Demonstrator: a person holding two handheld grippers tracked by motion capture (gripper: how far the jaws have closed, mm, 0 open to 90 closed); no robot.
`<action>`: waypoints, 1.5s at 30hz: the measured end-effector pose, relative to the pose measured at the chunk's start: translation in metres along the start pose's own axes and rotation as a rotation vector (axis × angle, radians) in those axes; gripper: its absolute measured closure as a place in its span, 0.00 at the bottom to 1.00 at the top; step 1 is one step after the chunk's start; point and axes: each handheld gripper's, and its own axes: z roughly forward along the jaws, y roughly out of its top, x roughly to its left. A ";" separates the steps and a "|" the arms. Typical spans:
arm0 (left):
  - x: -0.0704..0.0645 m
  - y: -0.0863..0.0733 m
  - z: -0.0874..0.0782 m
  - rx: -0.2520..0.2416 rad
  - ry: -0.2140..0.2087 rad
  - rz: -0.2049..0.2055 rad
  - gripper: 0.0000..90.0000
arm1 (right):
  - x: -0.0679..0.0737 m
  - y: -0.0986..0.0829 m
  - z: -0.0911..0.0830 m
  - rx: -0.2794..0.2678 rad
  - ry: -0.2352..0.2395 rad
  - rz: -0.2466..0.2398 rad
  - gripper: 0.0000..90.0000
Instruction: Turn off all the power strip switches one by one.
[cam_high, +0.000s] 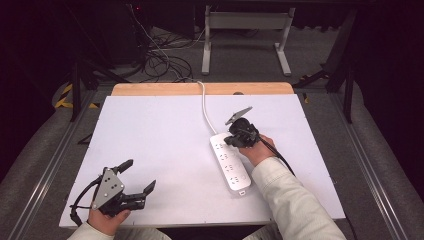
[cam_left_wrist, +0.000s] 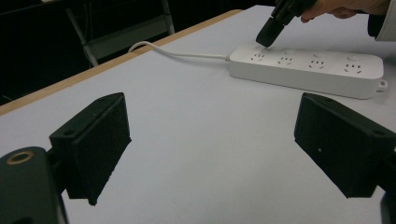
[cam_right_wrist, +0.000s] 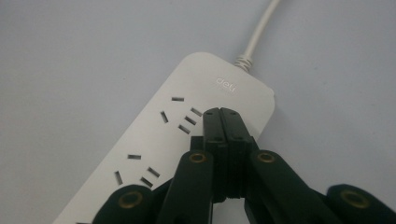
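A white power strip (cam_high: 229, 161) lies on the white board right of centre, its cord (cam_high: 204, 107) running to the far edge. My right gripper (cam_high: 234, 140) is shut, its tips pressed down on the strip's cord end beside the first socket (cam_right_wrist: 180, 115); nothing sits between the jaws. In the right gripper view the closed tips (cam_right_wrist: 221, 113) rest on the strip (cam_right_wrist: 154, 154) near its printed logo. My left gripper (cam_high: 138, 175) is held open near the board's front left corner, apart from the strip. Its view shows the strip (cam_left_wrist: 306, 70) and the right gripper (cam_left_wrist: 268, 37) beyond.
The white board (cam_high: 160, 135) covers a wooden table whose far edge (cam_high: 200, 89) shows. Beyond it are a white table frame (cam_high: 245, 35) and loose cables (cam_high: 160, 60) on the floor. A person's sleeve (cam_high: 292, 200) reaches in from the bottom right.
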 end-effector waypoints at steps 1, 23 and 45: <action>0.000 0.000 0.000 0.000 0.000 0.000 0.12 | 0.000 0.000 0.000 0.000 0.000 0.000 1.00; 0.000 0.000 0.000 0.000 0.003 0.002 0.12 | -0.002 -0.003 0.007 -0.022 -0.007 0.027 1.00; -0.001 0.000 0.000 -0.001 0.002 0.001 0.12 | 0.000 -0.003 0.008 -0.014 -0.016 0.007 1.00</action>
